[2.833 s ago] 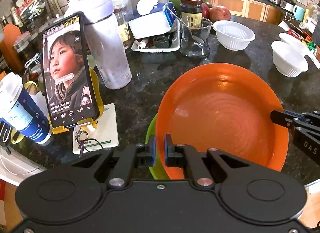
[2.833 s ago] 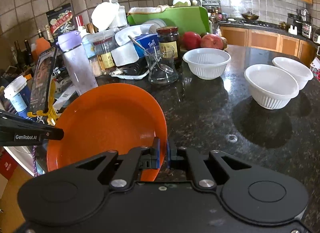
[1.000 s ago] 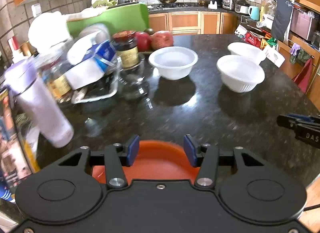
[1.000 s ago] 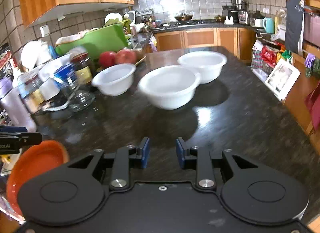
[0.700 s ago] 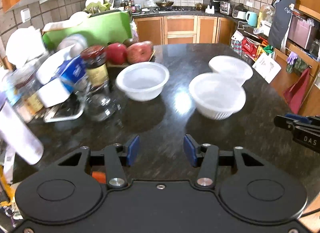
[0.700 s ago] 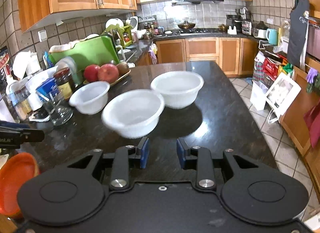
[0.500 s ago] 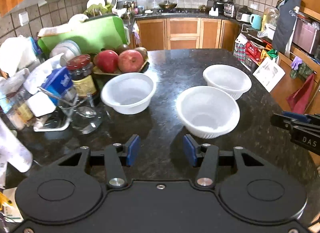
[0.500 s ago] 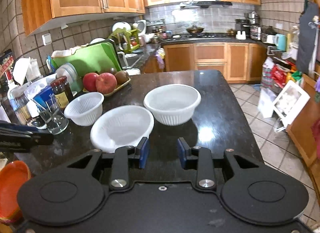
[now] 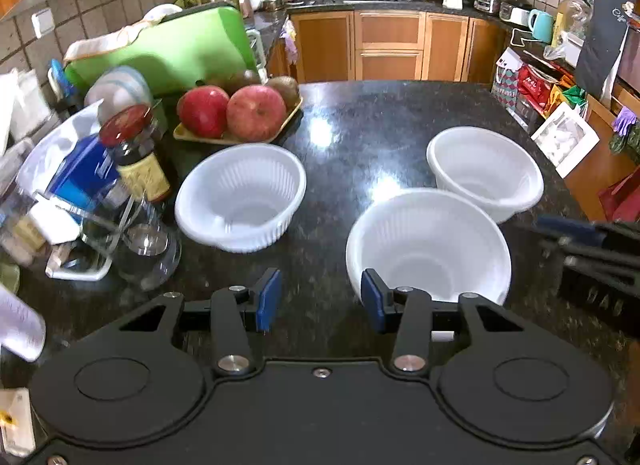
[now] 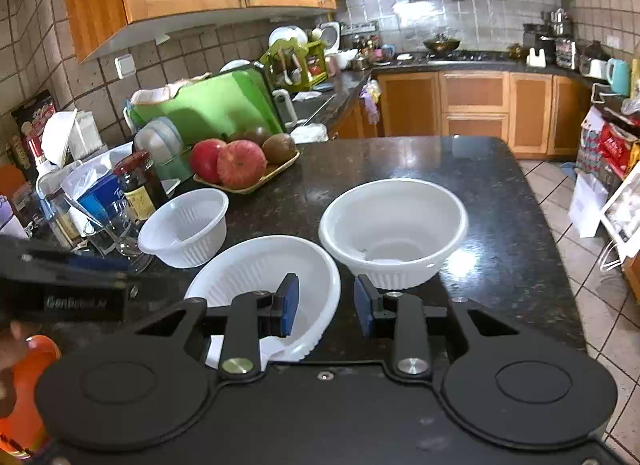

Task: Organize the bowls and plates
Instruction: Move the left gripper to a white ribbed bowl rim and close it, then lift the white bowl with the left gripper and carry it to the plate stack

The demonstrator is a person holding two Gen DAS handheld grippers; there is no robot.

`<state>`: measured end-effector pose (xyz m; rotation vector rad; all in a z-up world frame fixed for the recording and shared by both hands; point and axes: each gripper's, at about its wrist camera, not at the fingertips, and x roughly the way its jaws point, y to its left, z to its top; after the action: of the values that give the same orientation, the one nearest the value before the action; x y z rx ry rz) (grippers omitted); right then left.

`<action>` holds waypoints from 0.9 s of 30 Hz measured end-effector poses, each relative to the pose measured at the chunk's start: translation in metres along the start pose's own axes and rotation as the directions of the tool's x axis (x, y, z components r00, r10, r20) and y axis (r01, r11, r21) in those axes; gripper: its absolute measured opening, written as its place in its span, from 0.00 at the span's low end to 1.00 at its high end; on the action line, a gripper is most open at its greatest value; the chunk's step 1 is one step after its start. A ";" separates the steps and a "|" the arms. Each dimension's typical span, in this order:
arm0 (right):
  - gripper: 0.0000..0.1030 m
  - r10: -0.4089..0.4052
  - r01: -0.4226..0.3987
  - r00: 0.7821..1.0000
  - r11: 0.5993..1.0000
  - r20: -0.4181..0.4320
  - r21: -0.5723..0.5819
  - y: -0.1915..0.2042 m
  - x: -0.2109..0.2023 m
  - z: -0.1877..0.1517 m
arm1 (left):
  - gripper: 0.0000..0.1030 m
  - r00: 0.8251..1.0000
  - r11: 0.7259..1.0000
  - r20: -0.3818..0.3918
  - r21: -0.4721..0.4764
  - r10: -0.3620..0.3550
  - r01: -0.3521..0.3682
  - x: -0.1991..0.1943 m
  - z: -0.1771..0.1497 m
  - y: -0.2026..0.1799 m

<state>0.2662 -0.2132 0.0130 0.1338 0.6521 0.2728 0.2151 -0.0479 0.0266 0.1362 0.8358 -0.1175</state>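
Three white ribbed bowls stand on the black stone counter (image 9: 360, 117). In the left wrist view they are a left bowl (image 9: 240, 197), a near bowl (image 9: 428, 241) and a far right bowl (image 9: 484, 173). My left gripper (image 9: 320, 299) hovers empty over bare counter, jaws closing, with its right finger beside the near bowl's rim. In the right wrist view my right gripper (image 10: 326, 305) is open astride the right rim of the near bowl (image 10: 260, 269); the pads do not touch it. The far bowl (image 10: 394, 221) and small bowl (image 10: 184, 225) lie beyond. An orange plate (image 10: 24, 385) sits at lower left.
A tray of apples (image 9: 240, 113), a red-lidded jar (image 9: 136, 153), a glass (image 9: 140, 241) and a green cutting board (image 9: 176, 49) crowd the counter's left side. The counter's edge drops to tiled floor (image 10: 592, 305) on the right. The left gripper (image 10: 72, 277) reaches in from the left.
Both grippers let go of the orange plate and swept along the counter toward the white bowls, which now loom larger. The right gripper's jaws now straddle the near bowl's rim.
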 end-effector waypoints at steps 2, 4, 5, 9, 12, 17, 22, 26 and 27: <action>0.33 -0.002 0.002 1.000 1.000 -0.016 -0.001 -0.001 0.007 0.000 | 0.50 1.000 1.000 -0.004 0.008 -0.010 0.010 0.006 0.004 0.000; 0.33 -0.013 0.013 1.000 1.000 -0.026 0.007 -0.003 0.012 -0.001 | 0.50 1.000 1.000 -0.016 0.020 -0.024 0.024 0.013 0.007 -0.002; 0.33 -0.013 0.013 0.999 1.000 -0.032 0.011 -0.004 0.014 -0.001 | 0.50 0.999 0.999 -0.020 0.025 -0.032 0.033 0.015 0.007 -0.003; 0.33 -0.003 0.004 0.998 1.000 -0.060 0.011 -0.007 0.017 -0.001 | 0.50 0.999 0.997 -0.021 0.064 -0.045 0.047 0.022 0.008 -0.008; 0.33 -0.008 0.008 0.998 1.000 -0.070 0.001 -0.008 0.021 -0.001 | 0.50 0.997 0.994 -0.035 0.090 -0.062 0.065 0.028 0.009 -0.011; 0.28 -0.008 0.009 0.995 1.000 -0.094 0.002 -0.010 0.031 -0.001 | 0.48 0.995 0.992 -0.078 0.106 -0.061 0.069 0.044 0.010 -0.018; 0.18 0.010 -0.009 0.994 1.000 -0.113 0.009 -0.009 0.034 -0.002 | 0.28 0.985 0.990 -0.148 0.094 -0.092 0.107 0.056 0.011 -0.019; 0.16 -0.004 0.003 0.994 1.000 -0.110 -0.010 -0.006 0.034 -0.003 | 0.22 0.983 0.990 -0.155 0.086 -0.099 0.113 0.055 0.009 -0.020; 0.15 -0.007 0.006 0.994 1.000 -0.110 -0.011 -0.004 0.034 -0.003 | 0.22 0.983 0.990 -0.154 0.082 -0.102 0.116 0.054 0.008 -0.020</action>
<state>0.2909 -0.2070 -0.0101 0.1065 0.7605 0.2788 0.2538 -0.0716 -0.0093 0.1862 0.9881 -0.2510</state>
